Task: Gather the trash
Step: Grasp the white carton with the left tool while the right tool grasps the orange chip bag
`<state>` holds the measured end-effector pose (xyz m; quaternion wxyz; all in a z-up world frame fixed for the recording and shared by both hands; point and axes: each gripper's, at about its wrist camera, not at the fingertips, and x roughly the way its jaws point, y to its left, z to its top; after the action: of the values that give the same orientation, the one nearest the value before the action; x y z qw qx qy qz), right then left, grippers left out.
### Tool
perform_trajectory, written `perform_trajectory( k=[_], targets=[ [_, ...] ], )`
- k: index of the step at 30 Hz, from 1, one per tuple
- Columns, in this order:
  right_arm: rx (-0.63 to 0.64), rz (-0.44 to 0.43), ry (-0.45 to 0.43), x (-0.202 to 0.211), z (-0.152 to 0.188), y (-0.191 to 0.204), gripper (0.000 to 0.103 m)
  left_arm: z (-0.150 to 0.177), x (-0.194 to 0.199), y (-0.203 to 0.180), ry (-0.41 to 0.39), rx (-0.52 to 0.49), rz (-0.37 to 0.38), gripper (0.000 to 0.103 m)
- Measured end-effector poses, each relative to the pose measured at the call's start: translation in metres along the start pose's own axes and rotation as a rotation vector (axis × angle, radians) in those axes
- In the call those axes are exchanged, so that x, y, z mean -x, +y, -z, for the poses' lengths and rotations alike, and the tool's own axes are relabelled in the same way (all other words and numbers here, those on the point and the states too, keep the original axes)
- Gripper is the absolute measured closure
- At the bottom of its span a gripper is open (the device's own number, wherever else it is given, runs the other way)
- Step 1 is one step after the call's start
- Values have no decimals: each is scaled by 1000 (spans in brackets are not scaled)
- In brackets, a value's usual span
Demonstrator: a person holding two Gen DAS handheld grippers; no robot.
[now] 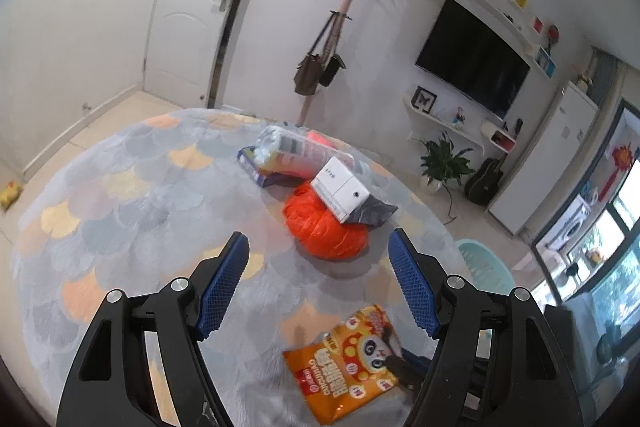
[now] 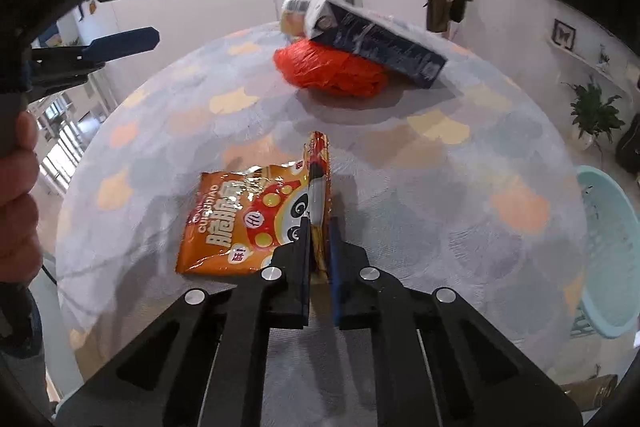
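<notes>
On the near edge of the bench (image 2: 460, 219), the right gripper (image 2: 320, 223) pinches the orange snack packet (image 2: 240, 211) by its folded side to lift it, the left gripper (image 1: 320, 251) hovers wide, and beyond lies an orange bag (image 2: 332, 67) under boxes.

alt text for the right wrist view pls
The right gripper is shut on the folded edge of an orange snack bag on a round patterned table. Behind lie a red plastic bag and dark box; the left gripper hangs open.

basket (image 2: 608, 259): cut by edge | snack bag (image 1: 348, 359): corner behind claw
</notes>
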<state>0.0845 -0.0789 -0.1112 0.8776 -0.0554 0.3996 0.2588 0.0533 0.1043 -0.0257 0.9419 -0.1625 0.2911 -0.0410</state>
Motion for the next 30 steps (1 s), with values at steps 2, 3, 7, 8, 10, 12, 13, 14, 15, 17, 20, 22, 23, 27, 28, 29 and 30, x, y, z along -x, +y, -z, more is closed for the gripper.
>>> perform_trajectory(
  k=[2,3,7,8,10,12,13,14,15,17,20,22,23,27,28,29,30],
  targets=[
    [-18,17,-20,4,-3,-8,97,-9,-12,-7,15,-42,19,33],
    [-29,23,-28,5,-5,-13,97,-13,-19,-11,23,-66,28,32],
    [-86,62,-53,10,-14,-44,97,-29,-52,-29,73,-166,62,28],
    [-97,69,-57,11,-15,-50,97,-31,-59,-33,84,-194,61,27],
    [-117,83,-59,13,-17,-66,97,-36,-78,-40,109,-255,36,22],
    [-133,104,-60,15,-19,-77,97,-39,-97,-41,143,-286,31,21],
    [-146,111,-60,16,-19,-84,97,-40,-103,-41,156,-294,26,21],
    [-163,113,-60,16,-19,-92,97,-40,-110,-42,169,-305,20,20],
    [-172,111,-59,16,-19,-96,97,-40,-115,-41,178,-318,22,20],
    [-176,103,-54,16,-20,-101,97,-39,-126,-36,189,-322,39,20],
    [-147,106,-55,15,-21,-98,97,-40,-132,-29,198,-294,61,25],
    [-148,101,-47,12,-20,-97,97,-40,-131,-27,196,-277,90,35],
    [-151,97,-42,9,-21,-97,97,-39,-130,-27,194,-269,98,35],
    [-190,72,-28,3,-19,-99,97,-33,-108,-26,134,-246,123,39],
    [-195,69,-28,3,-19,-99,97,-34,-102,-26,124,-239,126,39],
    [-197,68,-29,3,-20,-97,97,-33,-94,-26,111,-237,125,39],
    [-200,65,-29,3,-20,-97,97,-31,-83,-26,94,-242,115,39]
  ],
)
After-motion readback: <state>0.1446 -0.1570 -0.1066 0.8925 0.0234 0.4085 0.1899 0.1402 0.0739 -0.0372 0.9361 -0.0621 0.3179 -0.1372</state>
